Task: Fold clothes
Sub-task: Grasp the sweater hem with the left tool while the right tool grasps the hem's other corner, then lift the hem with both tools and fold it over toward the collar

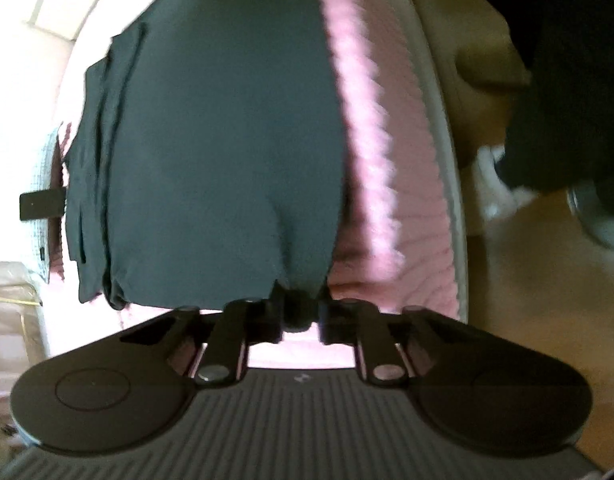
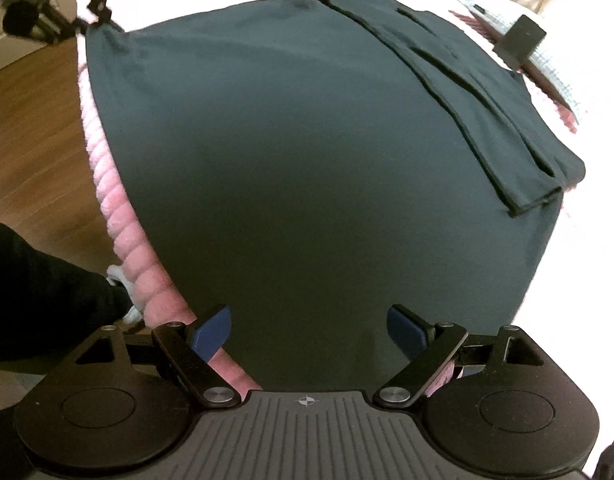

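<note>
1. left wrist view: the left gripper [image 1: 299, 312] has its two fingers drawn together on a bunched corner of the dark teal garment [image 1: 227, 152], and the cloth puckers into small folds where it is pinched.
2. the garment stretches away from that pinch over a pink ribbed blanket [image 1: 387, 208], which shows as a blurred strip along the garment's right edge and again under the fingers.
3. on the garment's left side a long part of it is folded inward and lies in narrow layers.
4. just beyond that folded side a black strap [image 1: 41, 205] crosses a pale checked cloth [image 1: 43, 184].
5. to the right, past the blanket's pale edge, there is a wooden floor [image 1: 527, 320] and a person's dark sleeve [image 1: 567, 80]; this view is smeared by motion, so finer detail cannot be told.
6. right wrist view: the right gripper [image 2: 309, 330] has its blue-padded fingers [image 2: 211, 334] spread wide apart with nothing between them, both poised over the near edge of the same garment [image 2: 307, 160].
7. here the garment lies flat and smooth on the pink ribbed blanket [image 2: 127, 240], with the folded-in part [image 2: 467, 92] along its far right side.
8. the left gripper [image 2: 101, 14] appears at the top left, at the garment's far corner.
9. a black block [image 2: 523, 40] sits on the checked cloth [image 2: 555, 76] at the upper right, and a wooden floor [image 2: 35, 140] lies to the left.
</note>
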`<state>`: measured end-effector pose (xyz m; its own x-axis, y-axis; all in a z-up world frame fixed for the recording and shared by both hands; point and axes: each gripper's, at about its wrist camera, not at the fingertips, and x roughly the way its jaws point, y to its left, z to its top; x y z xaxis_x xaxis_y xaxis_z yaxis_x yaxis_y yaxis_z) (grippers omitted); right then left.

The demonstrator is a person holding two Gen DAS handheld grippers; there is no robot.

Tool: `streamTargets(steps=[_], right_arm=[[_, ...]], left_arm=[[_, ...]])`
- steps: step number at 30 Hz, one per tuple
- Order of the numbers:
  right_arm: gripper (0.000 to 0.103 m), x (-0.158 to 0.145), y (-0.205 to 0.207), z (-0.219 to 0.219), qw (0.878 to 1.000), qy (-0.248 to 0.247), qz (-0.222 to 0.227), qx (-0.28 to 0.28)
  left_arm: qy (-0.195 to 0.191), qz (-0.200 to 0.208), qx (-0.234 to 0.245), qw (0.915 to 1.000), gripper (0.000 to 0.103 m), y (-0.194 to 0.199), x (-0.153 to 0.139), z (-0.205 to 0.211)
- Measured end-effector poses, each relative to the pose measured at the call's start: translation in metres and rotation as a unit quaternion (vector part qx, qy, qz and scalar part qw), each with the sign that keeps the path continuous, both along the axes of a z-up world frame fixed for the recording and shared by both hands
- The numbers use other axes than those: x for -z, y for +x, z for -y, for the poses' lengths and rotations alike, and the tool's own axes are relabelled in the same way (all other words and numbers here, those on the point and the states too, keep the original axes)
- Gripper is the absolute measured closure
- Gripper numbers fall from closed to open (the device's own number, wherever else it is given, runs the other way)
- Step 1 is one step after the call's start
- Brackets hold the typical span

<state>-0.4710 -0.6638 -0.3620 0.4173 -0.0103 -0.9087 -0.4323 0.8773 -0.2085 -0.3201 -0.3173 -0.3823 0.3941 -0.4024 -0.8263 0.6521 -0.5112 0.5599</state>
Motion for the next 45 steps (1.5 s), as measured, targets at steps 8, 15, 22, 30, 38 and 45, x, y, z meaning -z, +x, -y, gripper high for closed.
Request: streamTargets(steps=[8,15,22,30,38,45], right_arm=[[0.015,0.007,-0.007,-0.015,0.999,-0.014,0.018,-0.024],[0.015,0.025,0.0,-0.039,0.997,-0.034,0.051,-0.053],[0.031,0.03,-0.032,-0.001,0.99,-0.108,0.064,-0.059],[0.081,0.035,-0.047,0.038,0.984,-0.158,0.049,-0.067],[0.1,0.003,-0.057,0.044,0.985,-0.14,0.019,-0.099],[0.1,-0.042,-0.094,0.03,0.987,-0.101,-0.025,-0.124]], left_arm=[[-0.082,-0.139,-0.227,0.9602,0.095,0.067,-0.073,0.038],[-0.092,-0.186,-0.284,0.936,0.095,0.1,-0.097,0.056],[-0.066,-0.182,-0.281,0.9401,0.095,0.093,-0.09,0.054],[-0.05,-0.17,-0.275,0.9449,0.095,0.082,-0.077,0.053],[-0.016,-0.153,-0.244,0.9575,0.097,0.057,-0.082,0.042],[-0.003,-0.164,-0.253,0.9536,0.098,0.014,-0.101,0.014]])
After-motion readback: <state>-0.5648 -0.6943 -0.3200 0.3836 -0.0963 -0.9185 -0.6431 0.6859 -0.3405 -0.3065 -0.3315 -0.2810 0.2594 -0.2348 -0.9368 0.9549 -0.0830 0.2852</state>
